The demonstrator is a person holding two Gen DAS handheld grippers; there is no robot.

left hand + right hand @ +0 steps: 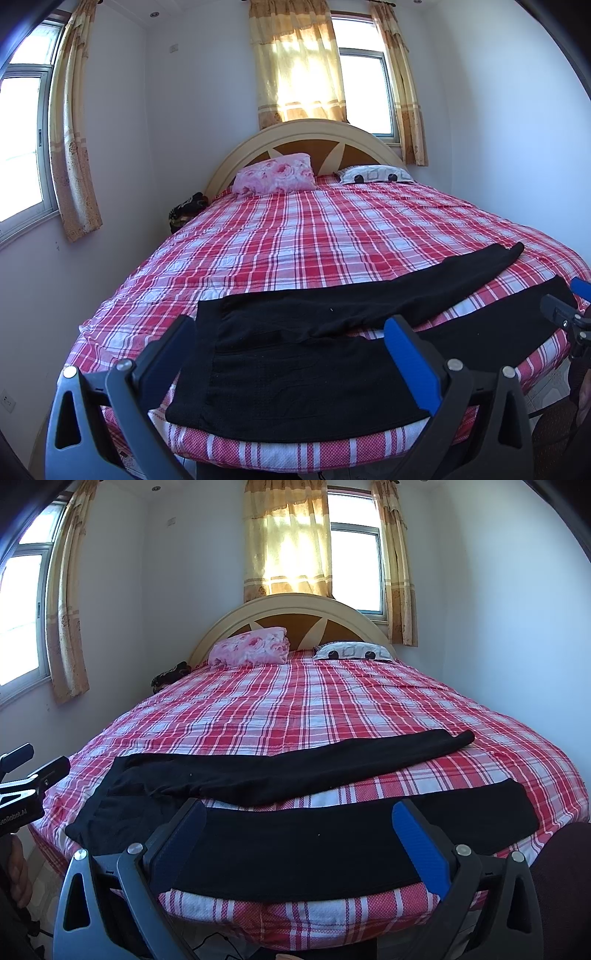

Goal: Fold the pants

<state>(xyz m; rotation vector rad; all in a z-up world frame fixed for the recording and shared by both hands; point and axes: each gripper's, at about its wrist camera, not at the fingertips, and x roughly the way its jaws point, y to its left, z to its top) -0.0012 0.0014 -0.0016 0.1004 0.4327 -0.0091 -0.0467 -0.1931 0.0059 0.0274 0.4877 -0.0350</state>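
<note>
Pre-fold: we hover both grippers, left (291, 358) and right (299, 842), wide and empty, over spread pants (295, 845) on bed (295, 709); next, pinch one leg.

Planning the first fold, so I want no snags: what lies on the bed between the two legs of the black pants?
Only bare plaid bedsheet shows between the far leg and near leg of the black pants, clearest in the right wrist view.

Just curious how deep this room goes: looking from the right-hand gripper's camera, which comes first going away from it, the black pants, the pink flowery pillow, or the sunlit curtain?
From the right gripper:
1. Black pants, bed's near edge.
2. Pink pillow, left by headboard.
3. Sunlit curtain, back wall.
</note>
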